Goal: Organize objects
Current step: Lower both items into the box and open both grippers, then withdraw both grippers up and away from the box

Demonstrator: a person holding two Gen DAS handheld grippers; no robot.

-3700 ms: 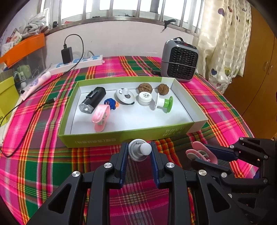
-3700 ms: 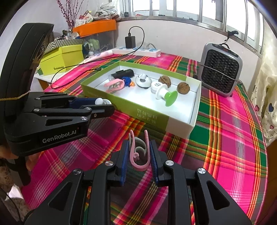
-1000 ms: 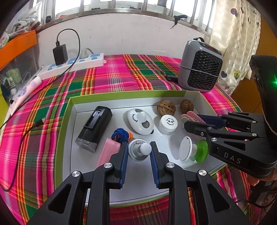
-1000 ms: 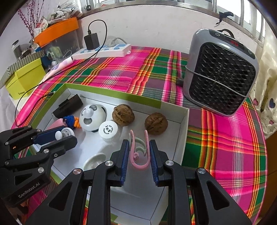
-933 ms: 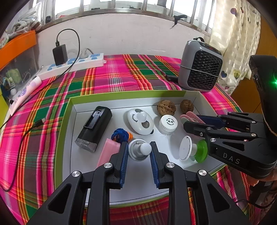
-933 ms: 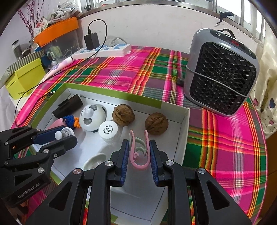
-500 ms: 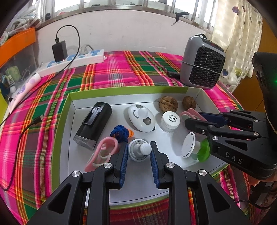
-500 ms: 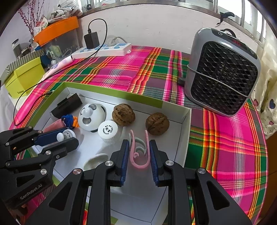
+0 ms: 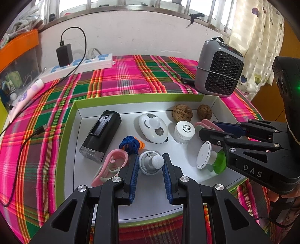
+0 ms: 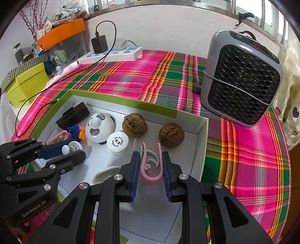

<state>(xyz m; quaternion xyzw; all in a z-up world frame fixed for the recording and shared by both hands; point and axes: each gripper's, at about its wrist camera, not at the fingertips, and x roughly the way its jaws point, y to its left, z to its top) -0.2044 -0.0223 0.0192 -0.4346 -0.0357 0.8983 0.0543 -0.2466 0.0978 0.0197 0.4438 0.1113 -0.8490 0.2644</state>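
Covering the table, a plaid cloth (image 9: pixel 131 75) is seen; the green-rimmed box (image 9: pixel 69 131) fills mid-frame, bare floor at its lower edge. The left gripper (image 9: pixel 151 165) is pinched on a grey knob (image 9: pixel 150 165), the right gripper (image 10: pixel 151 165) on a pink clip (image 10: pixel 151 169).

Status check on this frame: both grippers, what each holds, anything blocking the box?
Left gripper shut on grey knob. Right gripper shut on pink clip. Both over the green box. Walnuts and jar close ahead of the right gripper.

Daylight pours in from the barred window (image 9: pixel 131 5) at twelve o'clock, blown out white. Colours bright, focus crisp throughout. Soft shadows inside the white tray (image 9: pixel 187 202). Heavy fisheye bending, dark vignette at every corner.
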